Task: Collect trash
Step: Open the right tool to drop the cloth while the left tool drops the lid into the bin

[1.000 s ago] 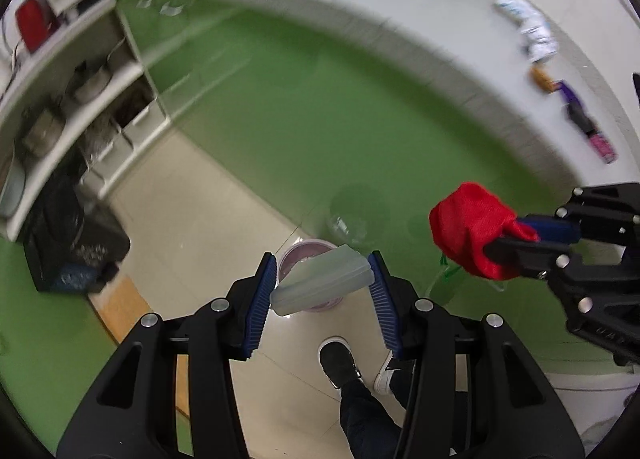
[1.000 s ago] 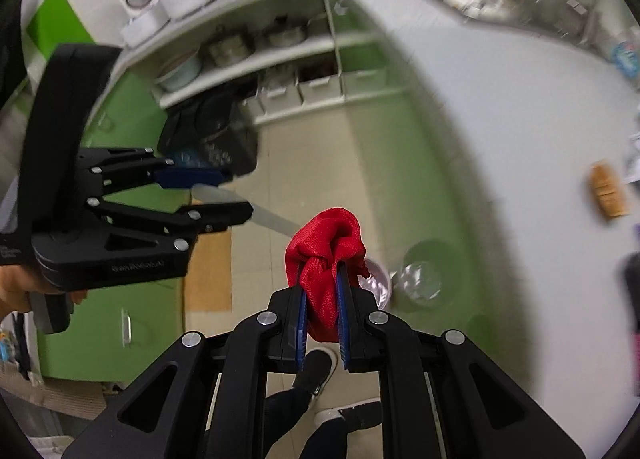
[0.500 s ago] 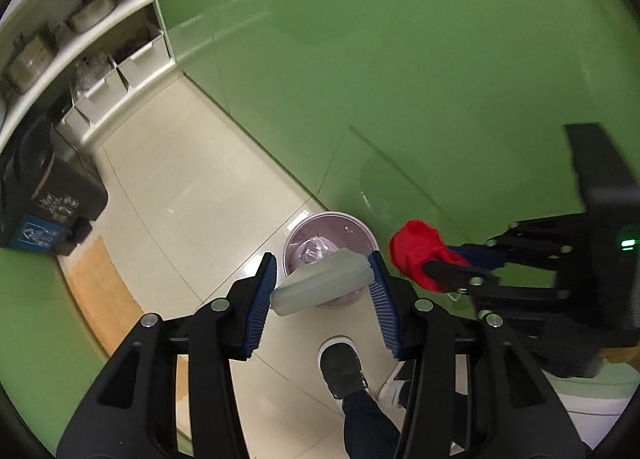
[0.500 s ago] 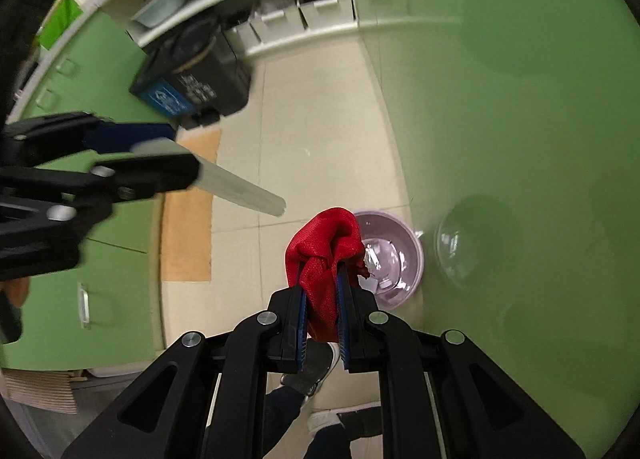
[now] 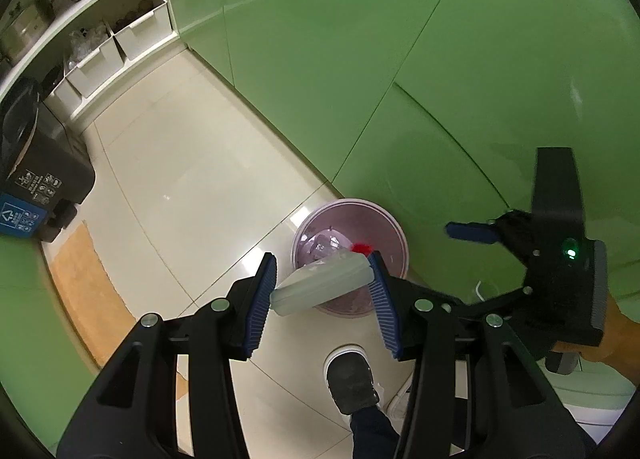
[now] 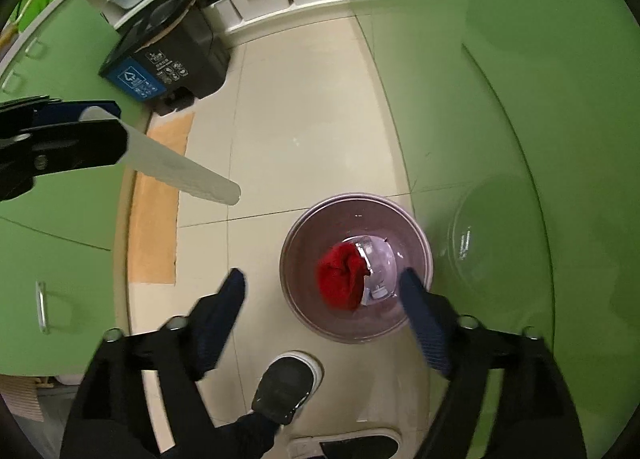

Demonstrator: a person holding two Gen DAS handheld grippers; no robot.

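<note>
Both tongs lower now, close over bin (image 6: 356,267) on floor (image 6: 304,107) beside green cabinet (image 5: 360,59). Right tongs (image 6: 322,291) just sprung apart, nothing between them; red cloth (image 6: 340,279) no longer gripped, lying inside bin against clear plastic. Left tongs (image 5: 323,287) clamped on pale flat box (image 5: 320,287), held just above bin rim. Shoe (image 6: 286,383) near bin.

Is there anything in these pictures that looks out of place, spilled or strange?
Nothing looks spilled or broken. The red cloth lies inside the purple bin on the floor, with clear plastic trash beside it, below the open right claw, whose jaws have just been opening. The left claw holds a pale plastic container tilted above the bin.
</note>
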